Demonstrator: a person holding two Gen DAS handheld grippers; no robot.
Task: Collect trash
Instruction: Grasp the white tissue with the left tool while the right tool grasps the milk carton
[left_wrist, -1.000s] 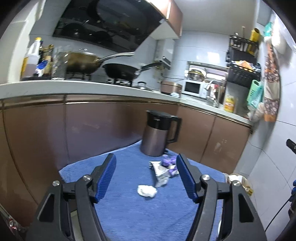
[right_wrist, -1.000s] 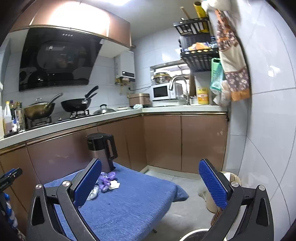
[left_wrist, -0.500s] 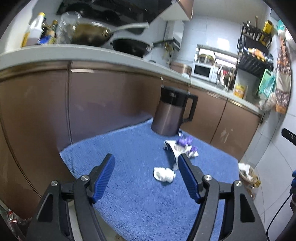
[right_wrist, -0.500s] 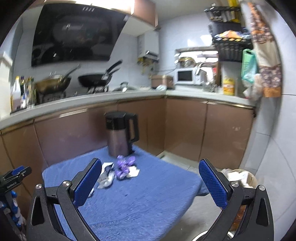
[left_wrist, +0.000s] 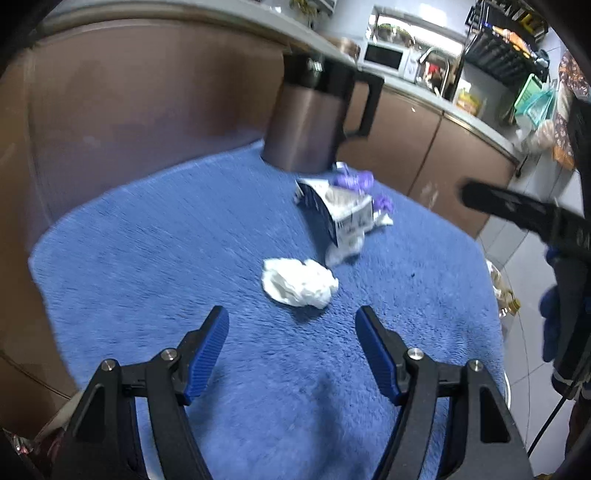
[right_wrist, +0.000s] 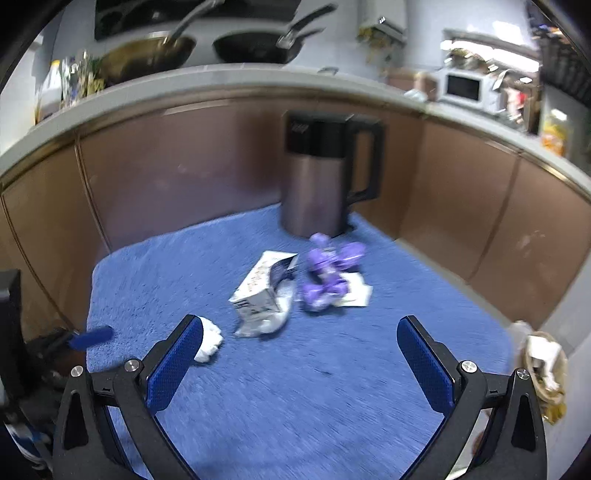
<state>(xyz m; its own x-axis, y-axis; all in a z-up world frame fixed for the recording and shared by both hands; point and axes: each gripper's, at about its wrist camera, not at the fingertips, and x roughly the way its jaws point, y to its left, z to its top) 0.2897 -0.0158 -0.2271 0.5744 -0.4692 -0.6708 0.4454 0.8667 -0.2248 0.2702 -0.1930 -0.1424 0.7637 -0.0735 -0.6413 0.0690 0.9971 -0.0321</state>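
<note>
A crumpled white tissue (left_wrist: 297, 282) lies on the blue towel-covered table (left_wrist: 166, 258), just beyond my open, empty left gripper (left_wrist: 291, 319). Behind it lie a torn white and dark-blue carton (left_wrist: 338, 218) and crumpled purple gloves (left_wrist: 354, 181). In the right wrist view my right gripper (right_wrist: 299, 328) is open and empty above the table's near side; the carton (right_wrist: 262, 291), the purple gloves (right_wrist: 328, 273) on a white paper (right_wrist: 354, 291), and the tissue (right_wrist: 210, 341) lie ahead, the tissue partly behind the left finger.
A steel kettle with a black lid and handle (left_wrist: 314, 114) stands at the table's far edge against brown cabinets (right_wrist: 184, 166). A waste bin with trash (right_wrist: 543, 369) sits on the floor to the table's right. The right gripper shows at the left view's right edge (left_wrist: 517, 210).
Both grippers have dropped and moved forward toward the table, so the trash looks larger and closer. The tissue now lies just ahead of the left fingertips. Both stay open.
</note>
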